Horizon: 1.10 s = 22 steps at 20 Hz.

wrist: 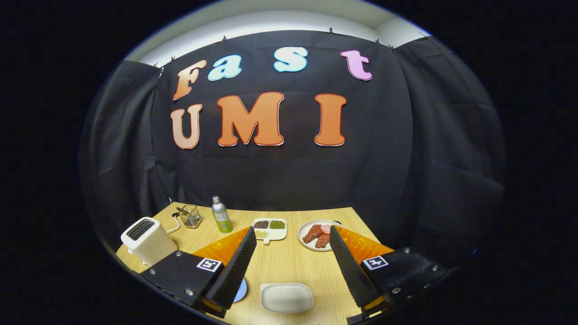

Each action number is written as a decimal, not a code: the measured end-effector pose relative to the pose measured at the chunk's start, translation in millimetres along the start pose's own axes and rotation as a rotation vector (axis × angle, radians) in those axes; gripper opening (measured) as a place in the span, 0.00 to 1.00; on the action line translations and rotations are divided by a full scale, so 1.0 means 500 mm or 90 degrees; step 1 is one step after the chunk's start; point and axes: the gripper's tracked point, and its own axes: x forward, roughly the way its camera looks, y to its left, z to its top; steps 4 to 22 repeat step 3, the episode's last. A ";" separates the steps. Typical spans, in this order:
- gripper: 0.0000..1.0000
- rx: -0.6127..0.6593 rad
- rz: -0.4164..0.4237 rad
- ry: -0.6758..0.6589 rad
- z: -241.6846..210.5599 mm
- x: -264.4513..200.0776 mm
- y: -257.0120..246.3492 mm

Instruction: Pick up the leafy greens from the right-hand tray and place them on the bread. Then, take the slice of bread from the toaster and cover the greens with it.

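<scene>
gripper (292,266) fingers spread wide, holding nothing | high over wooden table (289,262) | greens, bread unseen (lower, look first) | white box toaster (146,240) far left

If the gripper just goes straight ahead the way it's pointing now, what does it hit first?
The open gripper aims high, over the table. The divided dish lies ahead but lower, so probably nothing until the black cloth wall; depth is unclear.
</scene>
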 end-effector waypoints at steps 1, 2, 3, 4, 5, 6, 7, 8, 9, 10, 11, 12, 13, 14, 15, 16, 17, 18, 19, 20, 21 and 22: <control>0.97 0.004 0.003 0.000 -0.001 -0.001 0.002; 0.98 0.005 0.003 0.000 -0.003 0.000 0.002; 0.98 0.004 0.003 0.000 -0.005 0.002 0.001; 0.98 0.004 0.003 0.000 -0.005 0.002 0.001; 0.98 0.004 0.003 0.000 -0.005 0.002 0.001; 0.98 0.004 0.003 0.000 -0.005 0.002 0.001; 0.98 0.004 0.003 0.000 -0.005 0.002 0.001; 0.98 0.004 0.003 0.000 -0.005 0.002 0.001; 0.98 0.004 0.003 0.000 -0.005 0.002 0.001; 0.98 0.004 0.003 0.000 -0.005 0.002 0.001; 0.98 0.004 0.003 0.000 -0.005 0.002 0.001; 0.98 0.004 0.003 0.000 -0.005 0.002 0.001; 0.98 0.004 0.003 0.000 -0.005 0.002 0.001; 0.98 0.004 0.003 0.000 -0.005 0.002 0.001; 0.98 0.004 0.003 0.000 -0.005 0.002 0.001; 0.98 0.004 0.003 0.000 -0.005 0.002 0.001; 0.98 0.004 0.003 0.000 -0.005 0.002 0.001; 0.98 0.004 0.003 0.000 -0.005 0.002 0.001; 0.98 0.004 0.003 0.000 -0.005 0.002 0.001; 0.98 0.004 0.003 0.000 -0.005 0.002 0.001; 0.98 0.004 0.003 0.000 -0.005 0.002 0.001; 0.98 0.004 0.003 0.000 -0.005 0.002 0.001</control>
